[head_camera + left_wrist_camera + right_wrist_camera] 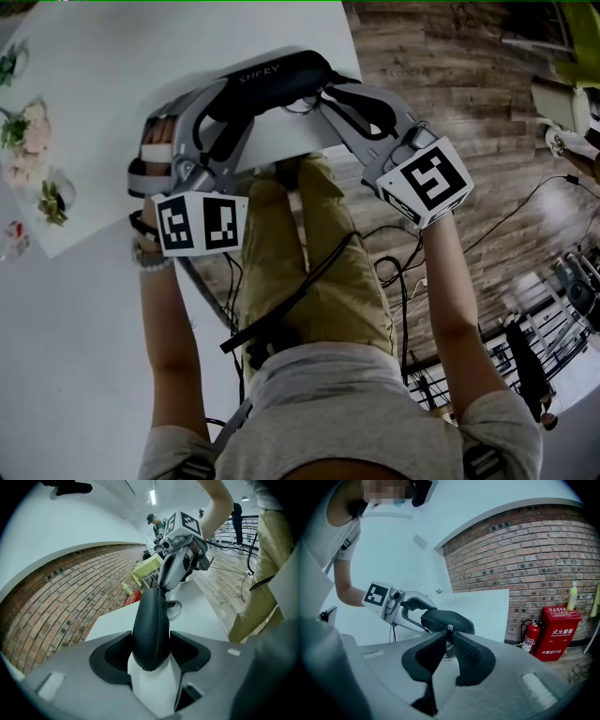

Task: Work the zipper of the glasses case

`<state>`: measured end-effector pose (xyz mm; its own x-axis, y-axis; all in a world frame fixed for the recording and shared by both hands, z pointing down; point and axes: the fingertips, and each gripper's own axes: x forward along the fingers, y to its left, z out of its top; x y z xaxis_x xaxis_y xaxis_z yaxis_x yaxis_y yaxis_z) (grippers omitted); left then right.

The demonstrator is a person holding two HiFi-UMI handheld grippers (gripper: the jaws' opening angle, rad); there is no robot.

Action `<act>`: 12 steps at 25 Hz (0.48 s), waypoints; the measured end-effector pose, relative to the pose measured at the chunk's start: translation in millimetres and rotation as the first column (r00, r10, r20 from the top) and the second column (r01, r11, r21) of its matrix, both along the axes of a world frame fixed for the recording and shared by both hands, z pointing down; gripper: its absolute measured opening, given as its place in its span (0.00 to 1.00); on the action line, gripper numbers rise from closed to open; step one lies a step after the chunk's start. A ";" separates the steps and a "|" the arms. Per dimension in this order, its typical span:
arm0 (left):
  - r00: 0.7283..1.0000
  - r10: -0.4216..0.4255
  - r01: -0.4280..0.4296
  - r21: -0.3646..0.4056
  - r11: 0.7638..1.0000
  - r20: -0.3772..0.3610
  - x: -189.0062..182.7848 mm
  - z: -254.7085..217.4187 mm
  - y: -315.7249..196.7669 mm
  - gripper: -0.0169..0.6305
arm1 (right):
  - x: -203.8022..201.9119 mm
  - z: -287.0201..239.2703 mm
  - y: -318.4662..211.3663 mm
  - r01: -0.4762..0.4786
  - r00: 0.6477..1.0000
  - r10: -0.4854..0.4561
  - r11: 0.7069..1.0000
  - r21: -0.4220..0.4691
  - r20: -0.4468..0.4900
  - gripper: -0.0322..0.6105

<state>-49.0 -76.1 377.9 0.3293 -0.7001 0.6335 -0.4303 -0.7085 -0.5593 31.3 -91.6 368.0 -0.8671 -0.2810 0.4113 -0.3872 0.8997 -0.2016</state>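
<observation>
Above the near edge of the white table [112, 75], the black oblong zippered glasses case [277, 80] is being held between the two grippers. Its long axis is running along that edge, left to right in the head view. The left gripper [151, 646] is clamping the case's rounded end, jaws spread to its width. The right gripper [447, 634] is pinching the small metal zipper pull [449, 629] at the opposite end, jaws nearly together. Only the left gripper view is showing the zipper line running lengthwise; only the head view is showing the lettering on top.
</observation>
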 end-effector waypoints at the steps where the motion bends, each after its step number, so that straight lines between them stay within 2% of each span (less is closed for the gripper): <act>1: 1.000 0.000 0.000 0.001 1.000 0.001 -0.1 0.0 0.0 0.43 | 0.2 -0.9 0.5 0.001 1.000 -0.001 1.000 -0.010 0.010 0.13; 12: 1.000 0.001 -0.001 0.006 1.000 0.008 0.1 -0.3 0.0 0.43 | 0.7 3.4 -6.8 -0.027 1.000 0.027 0.999 -0.029 0.014 0.16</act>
